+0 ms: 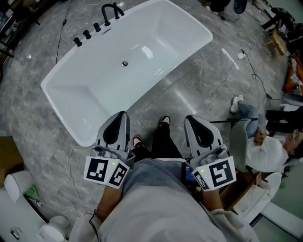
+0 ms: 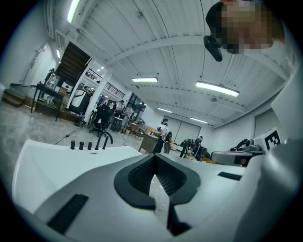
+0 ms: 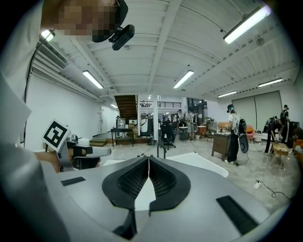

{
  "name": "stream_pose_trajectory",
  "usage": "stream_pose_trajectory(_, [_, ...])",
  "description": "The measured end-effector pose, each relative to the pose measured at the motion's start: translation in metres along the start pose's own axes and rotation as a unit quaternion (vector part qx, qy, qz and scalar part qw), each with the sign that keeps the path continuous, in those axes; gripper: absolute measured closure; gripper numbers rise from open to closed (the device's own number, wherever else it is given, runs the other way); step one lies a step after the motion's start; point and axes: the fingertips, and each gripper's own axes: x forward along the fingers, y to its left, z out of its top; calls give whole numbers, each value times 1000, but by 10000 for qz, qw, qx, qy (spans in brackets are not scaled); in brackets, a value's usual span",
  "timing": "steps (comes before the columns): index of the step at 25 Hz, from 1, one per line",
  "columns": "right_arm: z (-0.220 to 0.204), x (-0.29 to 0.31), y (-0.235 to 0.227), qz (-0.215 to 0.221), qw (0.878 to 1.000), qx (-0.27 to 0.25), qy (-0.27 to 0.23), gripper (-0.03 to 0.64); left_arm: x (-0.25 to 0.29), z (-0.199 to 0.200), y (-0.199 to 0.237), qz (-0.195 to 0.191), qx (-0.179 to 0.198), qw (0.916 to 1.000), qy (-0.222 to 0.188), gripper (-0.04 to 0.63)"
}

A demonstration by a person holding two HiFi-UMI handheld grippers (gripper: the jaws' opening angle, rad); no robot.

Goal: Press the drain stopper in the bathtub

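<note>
Approach step; nothing pressed yet. Left gripper (image 1: 123, 115) & right gripper (image 1: 190, 119) were both pressed together, empty, held at waist. Drain stopper (image 1: 125, 63) sat mid-floor of bathtub (image 1: 90, 92), well apart. Next move prob. needed a reach down w/ one closed tip.

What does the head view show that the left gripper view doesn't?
Only the head view shows the drain stopper at the bottom of the bathtub, plus the person's shoes. Only the left gripper view shows the ceiling lights, the stairs and people far across the room. Both show the white bathtub, its black faucet and the left tongs, closed with nothing between them.
</note>
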Motion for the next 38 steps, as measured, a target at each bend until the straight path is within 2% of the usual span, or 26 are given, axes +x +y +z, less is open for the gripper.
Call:
stream_pose_trajectory(5, [0,21,-34,167,9998,60,71,598,43,-1,-8,68,18,9999,83,591])
stream_pose_trajectory(11, [8,42,-109,305,9995,65,36,598,114,-2,-31,253,1,9997,67,591])
stream_pose_trajectory(19, [6,68,-185,620,9980,109,23,598,177,-1,-50,708,27,9975,-25,591])
stream_pose_trajectory(25, [-2,82,-214,816,9964,236,44,598,198,-1,-53,978,63,9952,14,591])
stream_pose_trajectory(38, [1,104,-243,896,9958,203,60,598,236,6,-46,1043,-31,9945,-65,591])
